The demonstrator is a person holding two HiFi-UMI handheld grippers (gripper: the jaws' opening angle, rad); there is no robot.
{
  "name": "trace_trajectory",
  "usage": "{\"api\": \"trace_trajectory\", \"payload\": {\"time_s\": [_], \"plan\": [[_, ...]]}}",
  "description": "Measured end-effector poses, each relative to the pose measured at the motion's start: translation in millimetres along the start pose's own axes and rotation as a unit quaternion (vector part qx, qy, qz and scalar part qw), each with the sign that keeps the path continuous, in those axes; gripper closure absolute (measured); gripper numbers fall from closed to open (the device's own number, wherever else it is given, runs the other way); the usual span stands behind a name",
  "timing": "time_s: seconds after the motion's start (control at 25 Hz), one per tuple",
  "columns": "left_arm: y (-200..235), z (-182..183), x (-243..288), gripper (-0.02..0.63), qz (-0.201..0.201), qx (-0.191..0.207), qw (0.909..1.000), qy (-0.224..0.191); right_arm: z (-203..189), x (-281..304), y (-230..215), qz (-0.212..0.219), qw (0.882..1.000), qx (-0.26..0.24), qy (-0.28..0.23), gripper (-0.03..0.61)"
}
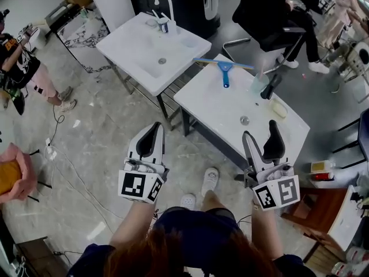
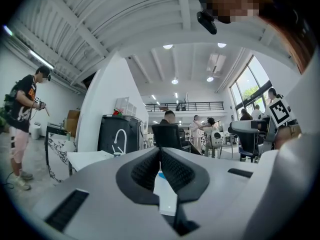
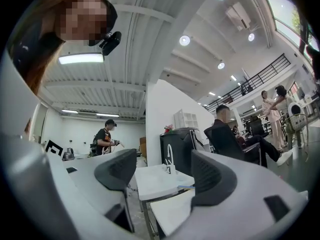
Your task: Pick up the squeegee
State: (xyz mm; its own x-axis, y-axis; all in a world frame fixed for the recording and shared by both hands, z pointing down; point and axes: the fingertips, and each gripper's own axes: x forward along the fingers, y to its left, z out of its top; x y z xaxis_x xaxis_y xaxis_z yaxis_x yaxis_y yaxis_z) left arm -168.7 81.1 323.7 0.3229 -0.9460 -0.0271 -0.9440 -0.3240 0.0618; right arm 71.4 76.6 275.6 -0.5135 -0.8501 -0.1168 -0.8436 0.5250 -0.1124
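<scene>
The squeegee (image 1: 223, 71), with a blue handle and a long blue blade, lies flat at the far edge of the nearer white sink counter (image 1: 216, 111). Both grippers are held level over the floor, short of that counter's near edge and well apart from the squeegee. My left gripper (image 1: 151, 130) is shut with its black pads together and nothing in them. My right gripper (image 1: 262, 134) stands open and empty. In the right gripper view the squeegee (image 3: 185, 187) shows as a thin blue strip between the spread jaws of my right gripper (image 3: 165, 171).
A second white sink counter (image 1: 135, 53) with a white faucet (image 1: 164, 2) stands behind and to the left. The near counter carries a black faucet (image 1: 270, 86) and a yellow soap (image 1: 279, 109). A black chair (image 1: 271, 16) stands behind, a person (image 1: 17, 62) at far left, cables on the floor.
</scene>
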Motion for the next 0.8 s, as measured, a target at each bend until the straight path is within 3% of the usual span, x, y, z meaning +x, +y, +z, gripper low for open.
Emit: {"api": "trace_trajectory", "payload": {"time_s": [0.44, 0.8], "plan": [[-2, 6, 115, 0.589, 0.050, 0.008, 0.9987, -0.012, 13, 87, -101, 0.045, 0.999, 0.005, -0.002, 0.225], [-7, 7, 179, 0.589, 0.085, 0.025, 0.9961, -0.006, 5, 131, -166, 0.038, 0.999, 0.010, 0.009, 0.207]]}}
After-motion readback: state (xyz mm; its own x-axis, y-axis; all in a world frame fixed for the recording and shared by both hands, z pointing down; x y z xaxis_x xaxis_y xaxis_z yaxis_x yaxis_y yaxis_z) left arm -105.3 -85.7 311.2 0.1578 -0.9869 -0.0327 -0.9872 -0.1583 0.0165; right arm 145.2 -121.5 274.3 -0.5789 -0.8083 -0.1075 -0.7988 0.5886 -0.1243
